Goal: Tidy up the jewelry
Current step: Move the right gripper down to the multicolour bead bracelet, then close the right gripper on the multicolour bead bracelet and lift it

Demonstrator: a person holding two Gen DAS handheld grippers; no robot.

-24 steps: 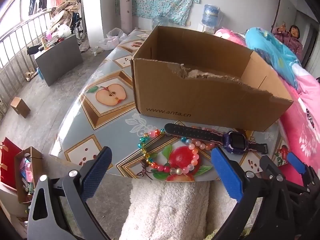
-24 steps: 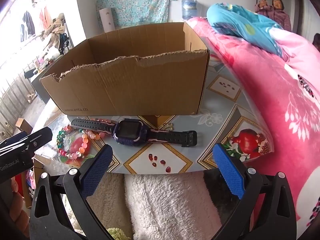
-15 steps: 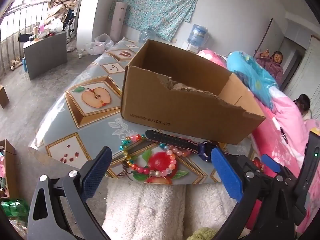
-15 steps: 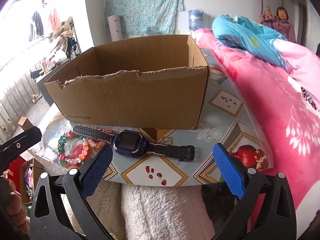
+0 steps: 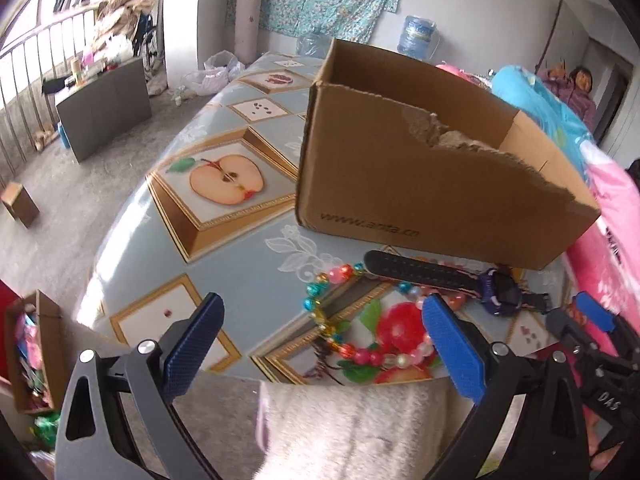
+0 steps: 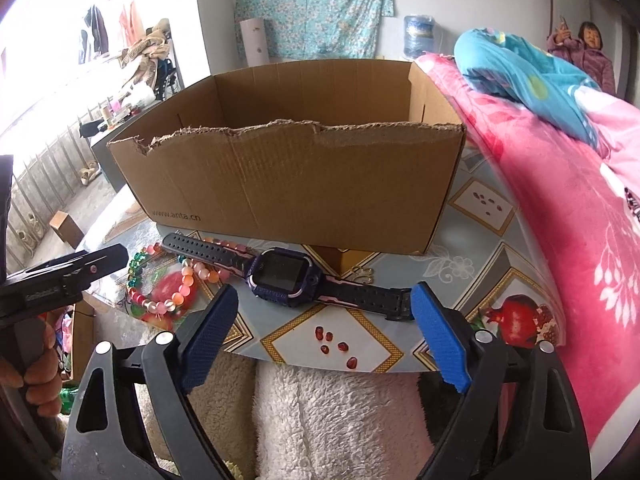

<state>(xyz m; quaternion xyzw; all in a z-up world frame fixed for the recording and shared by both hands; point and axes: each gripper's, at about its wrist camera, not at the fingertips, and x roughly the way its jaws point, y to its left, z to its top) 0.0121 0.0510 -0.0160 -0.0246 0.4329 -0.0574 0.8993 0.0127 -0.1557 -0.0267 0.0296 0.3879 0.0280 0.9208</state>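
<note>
Smartwatch (image 6: 282, 276) and bead bracelet (image 5: 360, 320) lie before the cardboard box (image 6: 296, 184).

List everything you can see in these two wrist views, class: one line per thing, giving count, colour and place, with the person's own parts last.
Cardboard box: one, brown, open-topped with a torn front edge, on the table behind the jewelry.
Smartwatch: one, purple case, black strap, flat in front of the box.
Bead bracelets: at least two, one multicoloured and one pink-orange, under the strap's left end.
Table: one, grey-blue cover with fruit pictures.
Quilt: one, pink floral, right of the table.
Water bottle: one, blue, by the back wall.
Left gripper: one, black, blue pads, jaws open above the bracelets.
Right gripper: one, same colours, jaws open near the watch.
</note>
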